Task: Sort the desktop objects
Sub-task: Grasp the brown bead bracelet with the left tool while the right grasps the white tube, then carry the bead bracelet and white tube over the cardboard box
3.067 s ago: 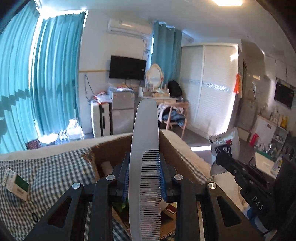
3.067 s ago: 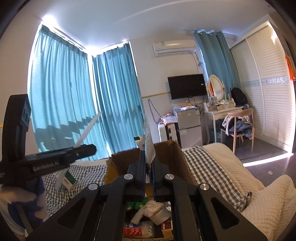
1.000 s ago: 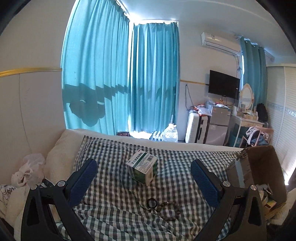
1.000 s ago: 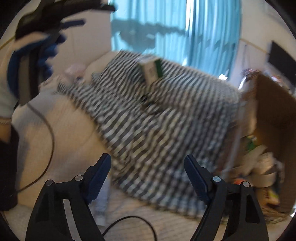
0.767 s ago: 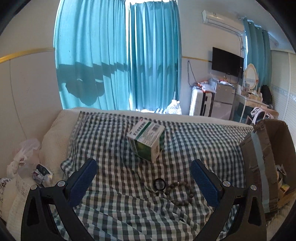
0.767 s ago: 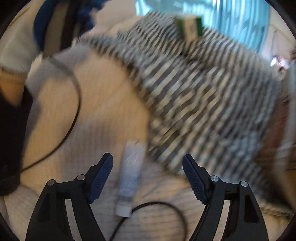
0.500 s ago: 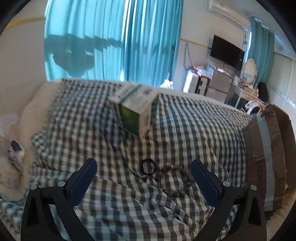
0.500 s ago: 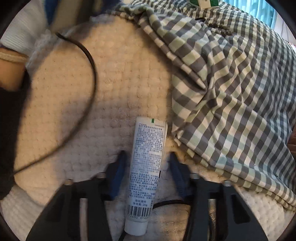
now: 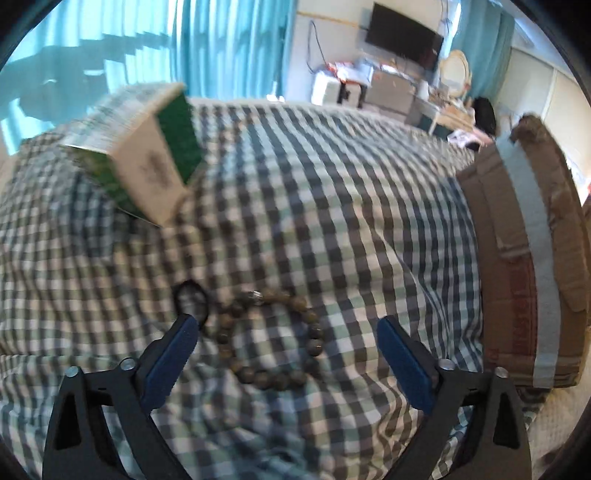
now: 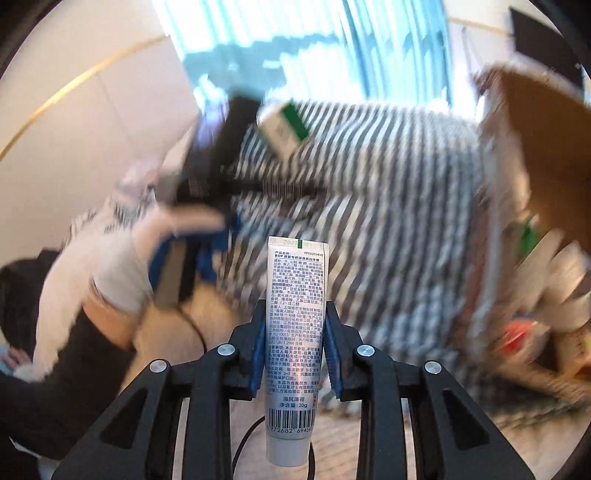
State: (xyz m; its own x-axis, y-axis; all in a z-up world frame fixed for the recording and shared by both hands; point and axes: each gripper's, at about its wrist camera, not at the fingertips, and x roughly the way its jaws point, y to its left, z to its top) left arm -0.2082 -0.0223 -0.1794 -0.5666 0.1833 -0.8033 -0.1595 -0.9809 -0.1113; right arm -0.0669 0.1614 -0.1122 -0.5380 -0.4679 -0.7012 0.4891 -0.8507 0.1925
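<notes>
Right wrist view: right gripper [image 10: 294,345] pinching toothpaste tube [image 10: 295,332] — crimp at 12 o'clock. Left gripper [image 9: 288,334] spread wide over bead bracelet [image 9: 271,334] — cardboard box [image 9: 524,258] at 3 o'clock.

Teal pleated curtains [image 9: 221,40] across bright window, back wall. Black flat wall-mounted TV [image 9: 404,35] to their right. White oval vanity mirror [image 9: 457,66] farther right, on cluttered dresser. Grey-white checked cloth [image 9: 332,192] covers the bed surface. Cream wall panel with curved gold trim [image 10: 74,85] at left.

left gripper [image 9: 288,328]: black frame, blue fingers [image 9: 173,354], silver screws. right gripper [image 10: 295,317]: same. black sleeve [image 10: 55,354].
</notes>
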